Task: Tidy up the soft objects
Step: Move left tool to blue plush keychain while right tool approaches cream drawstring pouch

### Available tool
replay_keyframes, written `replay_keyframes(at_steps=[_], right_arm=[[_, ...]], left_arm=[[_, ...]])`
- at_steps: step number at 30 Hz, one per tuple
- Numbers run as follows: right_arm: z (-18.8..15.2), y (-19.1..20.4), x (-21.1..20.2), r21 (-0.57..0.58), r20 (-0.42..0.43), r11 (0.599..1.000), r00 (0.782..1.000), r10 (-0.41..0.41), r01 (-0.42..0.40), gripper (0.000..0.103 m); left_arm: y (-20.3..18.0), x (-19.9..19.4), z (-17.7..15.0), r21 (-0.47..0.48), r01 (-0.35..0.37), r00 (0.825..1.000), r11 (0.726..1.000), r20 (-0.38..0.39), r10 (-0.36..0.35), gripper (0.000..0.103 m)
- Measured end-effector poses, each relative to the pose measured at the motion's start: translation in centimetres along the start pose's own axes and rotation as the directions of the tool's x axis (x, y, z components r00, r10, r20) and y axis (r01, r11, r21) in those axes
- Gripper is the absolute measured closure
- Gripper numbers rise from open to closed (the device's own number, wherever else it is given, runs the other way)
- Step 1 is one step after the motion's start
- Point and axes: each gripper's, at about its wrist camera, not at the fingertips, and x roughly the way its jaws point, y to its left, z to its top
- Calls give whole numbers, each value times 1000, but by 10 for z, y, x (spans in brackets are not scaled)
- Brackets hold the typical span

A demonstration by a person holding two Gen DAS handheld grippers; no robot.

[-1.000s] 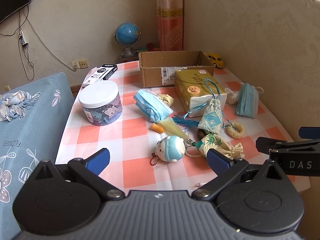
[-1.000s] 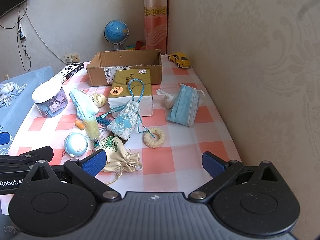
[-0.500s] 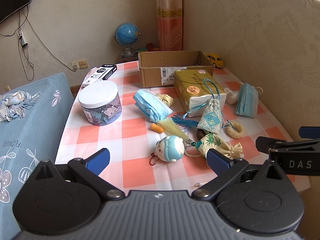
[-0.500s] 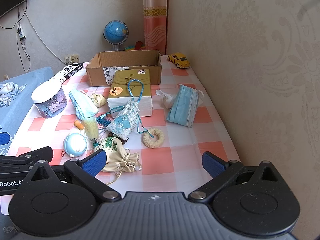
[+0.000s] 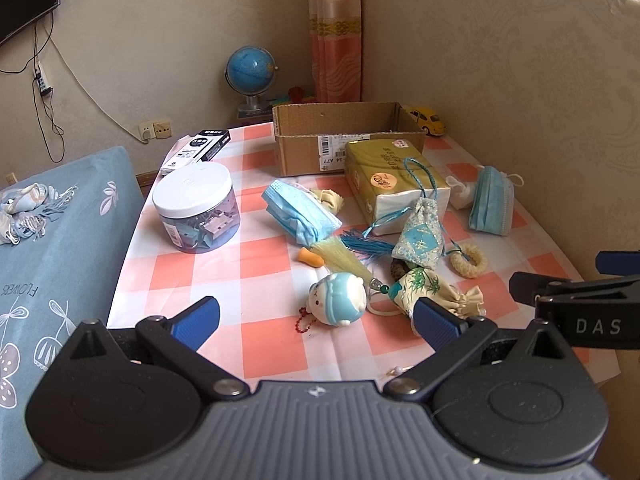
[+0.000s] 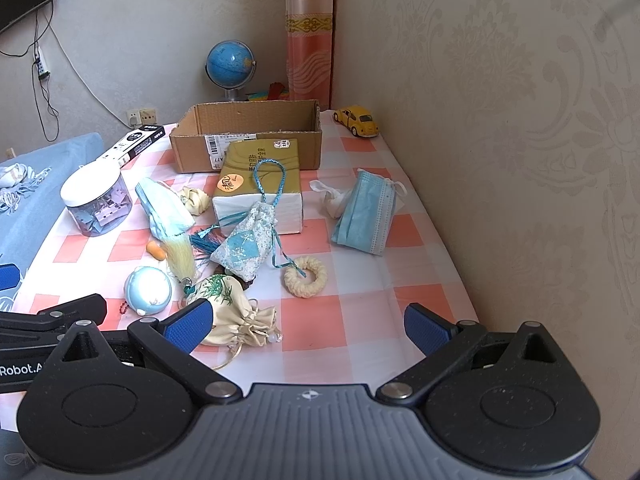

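Soft things lie scattered on the checked tablecloth: two blue face masks (image 5: 298,214) (image 6: 366,212), a blue patterned pouch (image 6: 246,242), a cream drawstring pouch (image 6: 236,310), a round blue plush keychain (image 5: 338,300) and a cream knitted ring (image 6: 306,278). An open cardboard box (image 6: 248,136) stands at the back, a tissue pack (image 6: 260,178) in front of it. My left gripper (image 5: 316,320) hovers open at the table's near edge, the plush just beyond its fingers. Open too, my right gripper (image 6: 308,326) hangs over the near right, its left finger overlapping the cream pouch.
A clear jar with a white lid (image 5: 196,208) stands at the left, a black and white box (image 5: 196,150) behind it. A yellow toy car (image 6: 358,120) and a globe (image 6: 230,60) sit at the back. A wall borders the right; a blue bed (image 5: 52,240) lies left.
Both grippers have crept slightly forward toward the table. Nothing on the table has moved, and both stay open and empty.
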Motion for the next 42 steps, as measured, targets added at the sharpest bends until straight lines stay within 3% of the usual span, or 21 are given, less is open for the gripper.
replay_keyframes(at_steps=[26,33,42], right_arm=[[4,3,12,-57,14,998,1000,6,-6,0],[4,0,20,-87,30,995,998,62,-59,0],[-5,-5,37,-175,39,976,990,138,-129,0]], left_arm=[[-5,13,1,88,46,998,995,43,-50,0],[0,22,1,92,87,994,992,58,-92,0],[9,35,-8,136,86,989,987,110,-102,0]])
